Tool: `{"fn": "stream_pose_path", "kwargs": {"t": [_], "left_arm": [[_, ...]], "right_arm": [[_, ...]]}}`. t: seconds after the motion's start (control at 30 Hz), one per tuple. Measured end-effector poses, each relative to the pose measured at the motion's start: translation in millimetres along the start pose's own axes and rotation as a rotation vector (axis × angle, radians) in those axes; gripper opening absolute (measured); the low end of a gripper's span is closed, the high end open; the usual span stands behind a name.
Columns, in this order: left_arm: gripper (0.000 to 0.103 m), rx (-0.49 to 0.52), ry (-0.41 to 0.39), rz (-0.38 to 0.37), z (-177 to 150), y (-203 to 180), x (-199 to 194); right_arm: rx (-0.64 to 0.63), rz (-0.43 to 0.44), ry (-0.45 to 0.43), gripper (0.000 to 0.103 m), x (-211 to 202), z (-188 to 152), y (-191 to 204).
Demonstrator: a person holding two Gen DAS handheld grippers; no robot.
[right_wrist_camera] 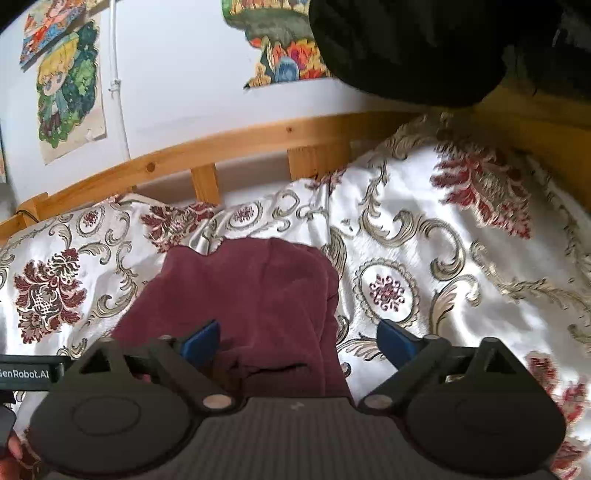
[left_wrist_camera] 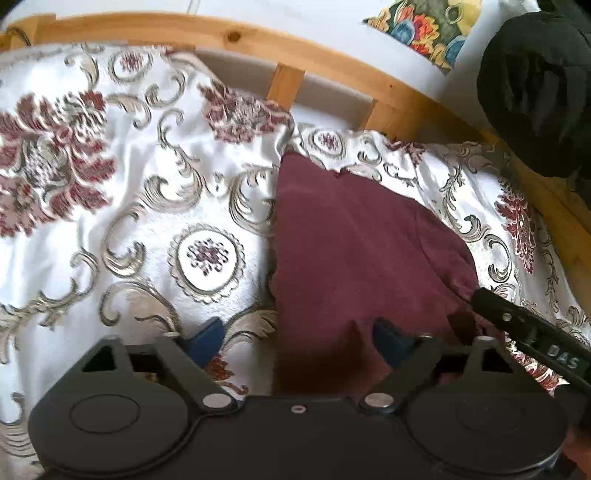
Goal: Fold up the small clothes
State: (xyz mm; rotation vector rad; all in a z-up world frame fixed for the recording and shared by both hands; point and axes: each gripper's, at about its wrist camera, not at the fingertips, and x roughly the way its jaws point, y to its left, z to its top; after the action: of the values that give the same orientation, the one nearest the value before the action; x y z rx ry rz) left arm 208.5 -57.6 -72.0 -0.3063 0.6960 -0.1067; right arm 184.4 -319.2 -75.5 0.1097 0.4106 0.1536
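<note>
Both tongs spread wide, nothing pinched. L gripper [left_wrist_camera: 297, 341] sits over the near edge of the maroon garment [left_wrist_camera: 354, 240], its right pad over cloth, its left pad over the bedspread [left_wrist_camera: 147, 229]; can't tell if the pads touch fabric. R gripper [right_wrist_camera: 299, 341] is the mirror: left pad over the garment [right_wrist_camera: 251, 291], right pad over the bedspread [right_wrist_camera: 461, 280]. In the L wrist view, part of the R gripper pokes in at the garment's right side.

Garment lies on the bedspread, looks folded into a compact, roughly rectangular shape, near end under the grippers, far end toward the wooden rail [left_wrist_camera: 221, 35]. Near end has a loose lip/crease in the R wrist view, so I judge it's not tidy yet.

My call for this step: I'd re-grip at the two near corners, not mid-edge, pads catching all layers, lift both ends level, then lay the fold over w/o dragging. Risk: pinching the bedspread too, since it's loose and wrinkled.

Surface: white satin-ish spread w/ red floral + grey scroll print, rumpled. Room: pine bed rail, white wall [right_wrist_camera: 184, 74] w/ cartoon posters [right_wrist_camera: 70, 88], a dark bundle [right_wrist_camera: 406, 48] at the corner.
</note>
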Motion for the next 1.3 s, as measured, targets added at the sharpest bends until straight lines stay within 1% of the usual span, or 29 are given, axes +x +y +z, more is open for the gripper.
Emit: {"fn": "stream_pose_path", "kwargs": {"t": [0.07,0.17,0.33,0.47,0.57,0.73,0.87,0.97,1.1,1.2,1.3], "left_arm": [[0.1,0.019,-0.026,0.007,-1.5,-1.7,-10.9],[0.102,0.063,-0.063,0.006,-4.0,-4.7,-30.5],[0.102,0.135,-0.143,0.022,-11.6,-8.3,-68.3],[0.102,0.179,-0.201,0.01,-20.6,-8.5,-99.3],[0.102,0.228,-0.228,0.005,-29.3,-10.3,-120.4],[0.102,0.221,-0.264,-0.013,-39.1,-7.5,-151.1],[0.102,0.224,-0.279,-0.022,-46.6,-5.9,-169.2],[0.102,0.229,-0.28,-0.024,-55.5,-4.0,-181.7],[0.102,0.271,-0.263,-0.016,-65.2,-6.5,-194.7],[0.102,0.305,-0.249,-0.013,-73.7,-7.4,-203.0],[0.102,0.315,-0.235,-0.01,-78.8,-7.2,-209.5]], "right_arm": [[0.004,-0.001,-0.027,0.1,-12.5,0.3,1.8],[0.023,-0.008,-0.06,0.102,-32.3,0.2,3.5],[0.051,-0.027,-0.112,0.103,-70.2,-1.7,6.6],[0.051,-0.027,-0.14,0.103,-102.5,-6.9,13.1],[0.049,-0.017,-0.149,0.103,-123.7,-10.7,17.7],[0.008,-0.006,-0.176,0.103,-156.2,-19.5,29.9],[-0.034,-0.008,-0.192,0.103,-179.4,-28.0,40.3],[-0.041,-0.009,-0.195,0.103,-192.5,-32.4,45.6],[-0.032,0.002,-0.183,0.103,-207.3,-39.9,50.0],[-0.053,0.004,-0.167,0.103,-216.2,-44.4,53.3],[-0.054,-0.007,-0.16,0.103,-224.5,-47.4,54.3]]}}
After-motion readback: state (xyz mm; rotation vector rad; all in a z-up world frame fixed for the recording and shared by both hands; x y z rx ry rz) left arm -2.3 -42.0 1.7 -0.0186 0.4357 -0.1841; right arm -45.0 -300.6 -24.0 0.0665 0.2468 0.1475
